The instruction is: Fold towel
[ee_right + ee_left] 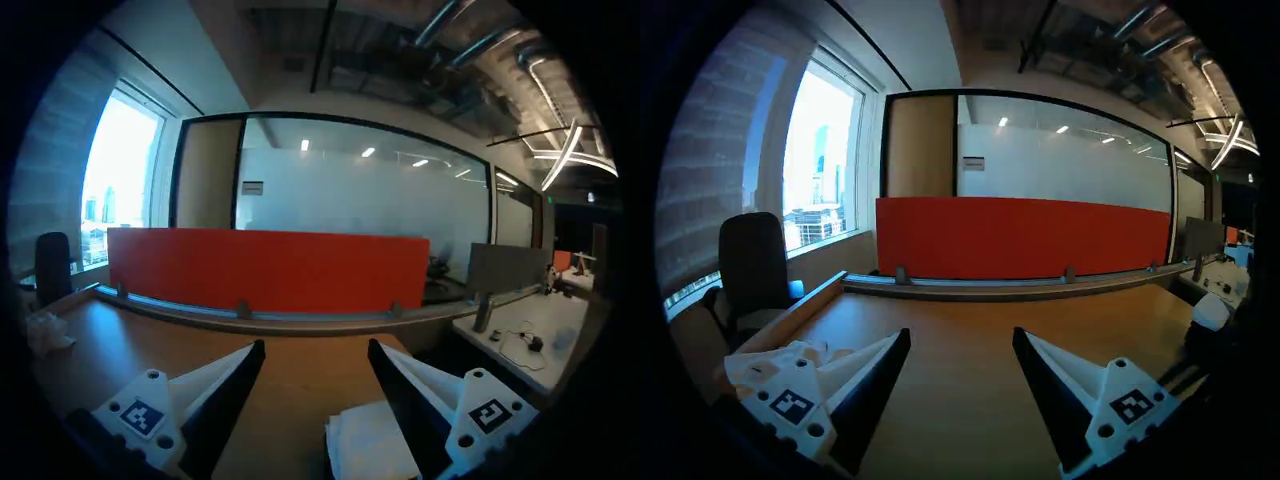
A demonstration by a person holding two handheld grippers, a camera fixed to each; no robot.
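Left tool (960,332) and right tool (314,346) are held wide open, empty; near towel (360,444), likely soft, is best pinched at a corner.

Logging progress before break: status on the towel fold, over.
Left gripper open, right gripper open, both empty. Folded towel on desk under right gripper. Crumpled cloth beside left gripper. No obstruction seen.

Folded white towel (360,440) partly behind 1 finger (408,396) of the right tongs (314,344), near edge cut off below.
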